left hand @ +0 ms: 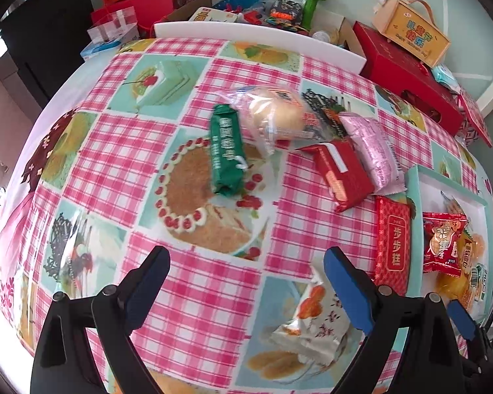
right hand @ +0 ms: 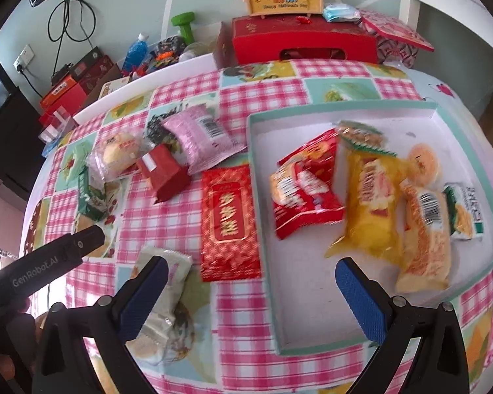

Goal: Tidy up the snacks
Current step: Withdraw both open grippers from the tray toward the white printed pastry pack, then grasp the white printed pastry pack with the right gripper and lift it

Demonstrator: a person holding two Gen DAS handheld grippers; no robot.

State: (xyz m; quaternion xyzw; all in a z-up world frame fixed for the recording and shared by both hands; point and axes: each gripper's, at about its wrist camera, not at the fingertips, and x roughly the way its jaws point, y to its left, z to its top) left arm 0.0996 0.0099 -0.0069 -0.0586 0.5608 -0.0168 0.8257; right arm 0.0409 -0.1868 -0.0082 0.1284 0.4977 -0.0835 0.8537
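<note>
Left gripper (left hand: 246, 275) fingers spread wide, nothing held; white packet (left hand: 307, 325) just beside right finger, on desk (left hand: 194, 312). Right gripper (right hand: 251, 282) fingers wide too, empty, straddling tray (right hand: 266, 216) near rim. Red packet (right hand: 228, 220) ahead, outside tray. Risk: both grippers crowding white packet, colliding; finger clipping rim, shifting tray.

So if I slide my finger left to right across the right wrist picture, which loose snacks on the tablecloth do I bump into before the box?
Green packet → clear-wrapped bun → dark red packet → red and gold packet → box.
</note>
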